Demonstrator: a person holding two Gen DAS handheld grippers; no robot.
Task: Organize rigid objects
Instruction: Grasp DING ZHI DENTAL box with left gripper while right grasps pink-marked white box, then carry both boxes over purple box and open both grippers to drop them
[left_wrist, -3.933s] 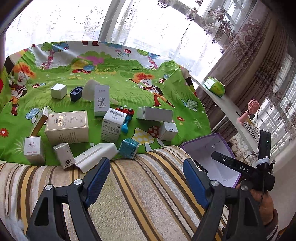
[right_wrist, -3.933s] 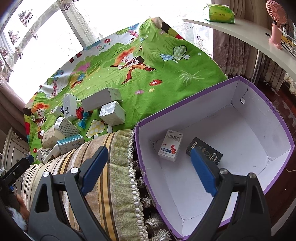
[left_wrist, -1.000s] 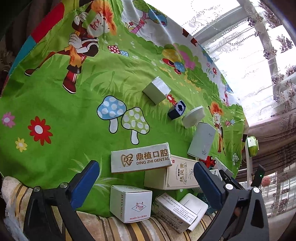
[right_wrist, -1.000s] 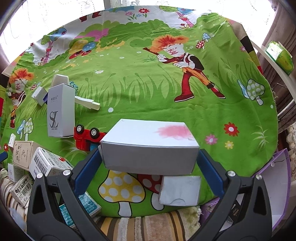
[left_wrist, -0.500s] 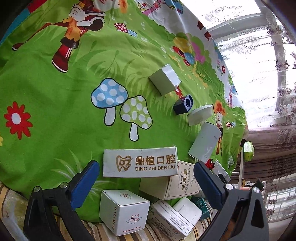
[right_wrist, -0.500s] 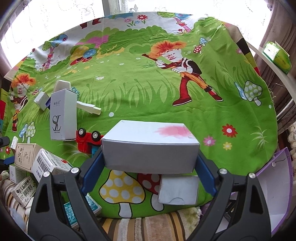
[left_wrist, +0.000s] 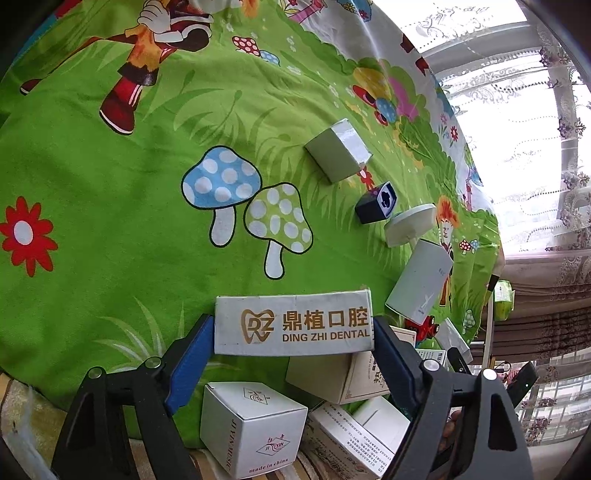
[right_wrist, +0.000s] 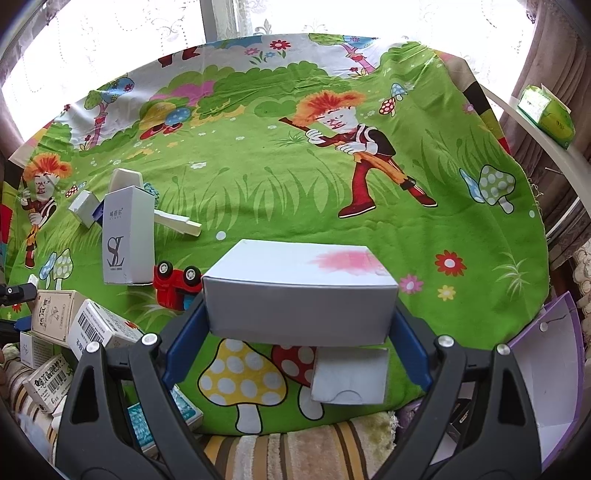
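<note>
Bright window w/ lace curtains behind; a green cartoon-print cloth (right_wrist: 258, 192) w/ mushrooms, flowers & red-haired figures covers the surface, striped beige fabric (right_wrist: 295, 450) along its near edge.

Left gripper (left_wrist: 293, 334): jaws have just been closing and now sit against both short ends of a long white cardboard box printed "DING ZHI DENTAL" in gold (left_wrist: 293, 326), gripping it endwise. Whether the box is off the cloth can't be told. Just below it: a white cube carton marked "made in china" (left_wrist: 255, 428), a beige carton w/ black print (left_wrist: 343, 376), and a white carton w/ small black text (left_wrist: 343, 443), all crowded together at the cloth's near edge. Further up the cloth, apart from each other: a pale green-white cube box (left_wrist: 338, 149), a small dark navy box w/ cloud cut-out (left_wrist: 376, 203), a flat round-ended white case (left_wrist: 410, 225), a tall white box (left_wrist: 421, 282).

Right gripper (right_wrist: 299, 317): jaws clamped on the two ends of a grey-white rectangular carton w/ a pink smudge on top (right_wrist: 299, 288), held across the jaws. Under it on the cloth lies a small white flap-end box (right_wrist: 349, 374). To the left: a red toy car on its side (right_wrist: 177, 286), touching a tall white "SL" box (right_wrist: 127, 240). A barcode carton (right_wrist: 99, 328) lies lower left. Purple-rimmed white storage box (right_wrist: 554, 387) at far right edge, beside the cloth.
</note>
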